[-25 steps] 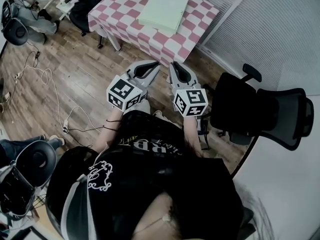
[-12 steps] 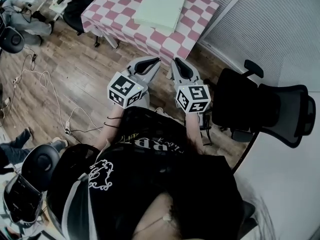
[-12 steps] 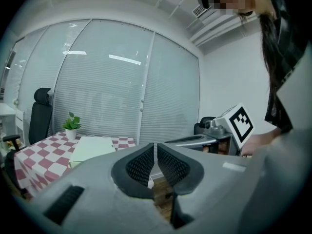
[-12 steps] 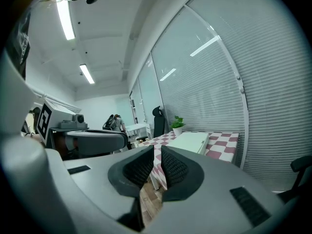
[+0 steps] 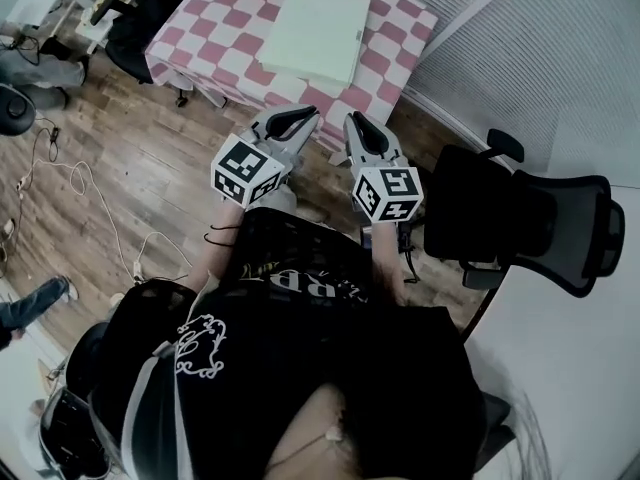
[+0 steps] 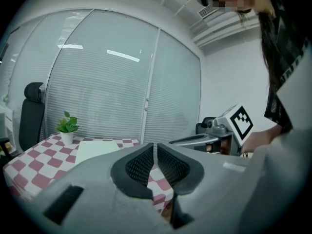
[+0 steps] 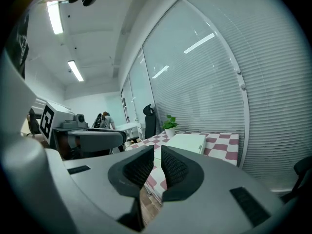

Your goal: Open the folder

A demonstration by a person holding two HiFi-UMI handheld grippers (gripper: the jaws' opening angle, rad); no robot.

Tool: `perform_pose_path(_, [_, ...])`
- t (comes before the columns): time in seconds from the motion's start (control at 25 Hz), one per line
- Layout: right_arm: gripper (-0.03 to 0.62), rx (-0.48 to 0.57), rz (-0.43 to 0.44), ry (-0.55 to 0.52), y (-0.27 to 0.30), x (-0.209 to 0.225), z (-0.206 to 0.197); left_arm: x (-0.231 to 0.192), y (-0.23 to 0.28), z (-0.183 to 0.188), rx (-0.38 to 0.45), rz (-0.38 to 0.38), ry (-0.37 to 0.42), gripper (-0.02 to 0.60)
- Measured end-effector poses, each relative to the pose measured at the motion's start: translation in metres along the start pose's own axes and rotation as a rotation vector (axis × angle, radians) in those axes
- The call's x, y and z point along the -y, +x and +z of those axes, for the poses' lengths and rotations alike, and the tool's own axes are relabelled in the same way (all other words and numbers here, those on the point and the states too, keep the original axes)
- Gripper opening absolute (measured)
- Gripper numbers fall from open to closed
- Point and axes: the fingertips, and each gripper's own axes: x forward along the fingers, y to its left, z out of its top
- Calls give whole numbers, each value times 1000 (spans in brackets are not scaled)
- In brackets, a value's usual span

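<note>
Jaws: I am keeping the left gripper [image 5: 305,115] and right gripper [image 5: 352,120] pressed together on nothing.
Pale green flat folder [image 5: 318,18]: lying closed on the pink-and-white checked table [image 5: 400,30], upper centre.
Change: I am closing in, and the table edge is drawing nearer the tips. The folder is coming within reach; opening is not yet begun.

Pale green folder [image 5: 318,20] closed, flat on table

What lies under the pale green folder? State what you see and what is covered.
The folder lies flat on a red-and-white checked cloth that hangs over the edges. The cloth directly beneath it is covered, and the tabletop is hidden by the cloth.
</note>
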Motion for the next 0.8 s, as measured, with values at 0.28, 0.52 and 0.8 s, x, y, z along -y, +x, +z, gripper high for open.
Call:
perform_pose_path(0.28, [47, -32, -55, 20, 57, 7, 9, -72, 11, 1, -24, -22, -14, 23])
perform_pose_path(0.52, [48, -59, -135, 37, 92, 17, 12, -117, 24, -2, -36, -81, -33, 23])
perform_pose_path(0.8, [48, -55, -224, 67, 113, 26, 15, -144, 38, -10, -91, -173, 16, 23])
